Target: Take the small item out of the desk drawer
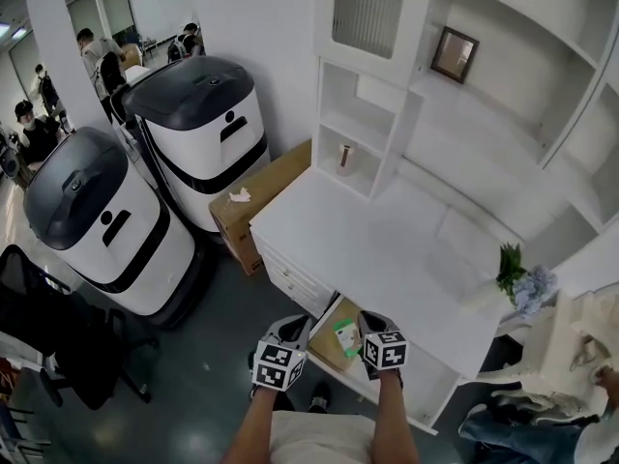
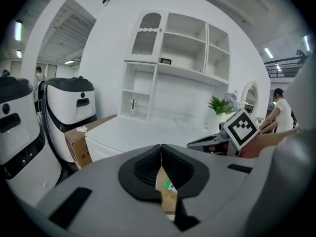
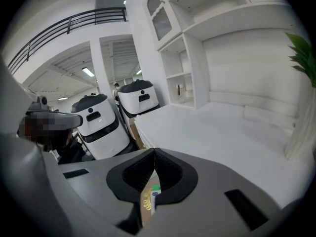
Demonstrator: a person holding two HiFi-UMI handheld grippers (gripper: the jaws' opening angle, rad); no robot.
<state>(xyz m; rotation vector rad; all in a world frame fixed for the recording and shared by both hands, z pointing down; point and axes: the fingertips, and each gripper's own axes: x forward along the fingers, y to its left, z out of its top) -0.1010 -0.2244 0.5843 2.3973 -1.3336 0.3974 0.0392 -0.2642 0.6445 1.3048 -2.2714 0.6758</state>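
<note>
- White desk (image 1: 387, 249) with a shelved hutch fills the middle of the head view; its top is largely bare.
- One drawer (image 1: 326, 354) stands pulled out at the desk's front edge, showing a brown interior.
- One small item (image 1: 345, 336) with a green label lies inside that drawer, untouched, between the two tools in the head view.
- Two tools counted, each with one marker cube. The left gripper (image 1: 293, 329) and right gripper (image 1: 371, 321) hover over the open drawer, just beside each other.
- Left gripper view: the jaw tips of the left gripper (image 2: 161, 147) are pressed together with nothing pinched; the small item (image 2: 169, 185) shows below them.
- Right gripper view: the right gripper (image 3: 154, 152) is likewise closed and empty.
- Two white machines with dark lids, one (image 1: 208, 124) behind the other (image 1: 92, 211), stand left of the desk.
- One cardboard box (image 1: 261, 196) sits against the desk's left side.
- One potted plant (image 1: 510, 269) and one picture frame (image 1: 454, 54) noted.
- Background people number perhaps four; they are too small to count surely.
</note>
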